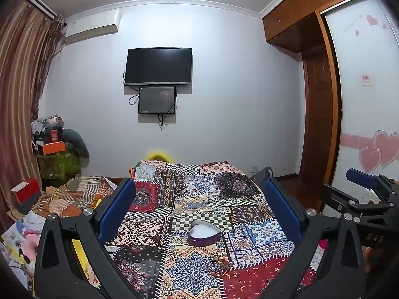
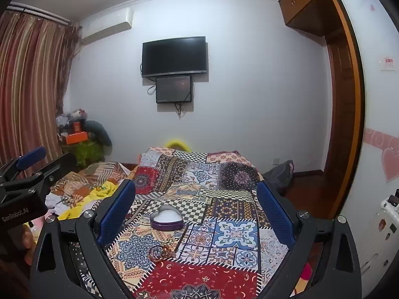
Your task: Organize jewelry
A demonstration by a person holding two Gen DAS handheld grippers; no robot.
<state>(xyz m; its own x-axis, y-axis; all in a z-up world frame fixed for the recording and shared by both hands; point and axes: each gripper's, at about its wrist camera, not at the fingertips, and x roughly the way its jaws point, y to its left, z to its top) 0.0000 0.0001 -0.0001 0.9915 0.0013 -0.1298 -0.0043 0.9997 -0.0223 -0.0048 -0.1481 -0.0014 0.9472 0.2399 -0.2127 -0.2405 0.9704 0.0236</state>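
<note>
The left gripper [image 1: 199, 209] has its two blue-padded fingers [image 1: 117, 209] spread wide, holding and touching nothing. Ahead of it, between the fingers, one small tangle of jewelry [image 1: 220, 266] lies on the patchwork bedspread [image 1: 199, 189], and just beyond that sits one open heart-shaped purple box [image 1: 204, 233] with a white lining. The right gripper [image 2: 197, 211] is likewise fully spread and empty; the jewelry tangle [image 2: 160, 250] lies nearer its left finger, the heart box [image 2: 166, 218] past it.

Each view catches the other gripper at its edge. One television [image 2: 174, 56] with one smaller screen [image 2: 174, 89] beneath hangs on the far wall. Only the left view shows a red box [image 1: 26, 190] by the striped curtain [image 1: 20, 99].
</note>
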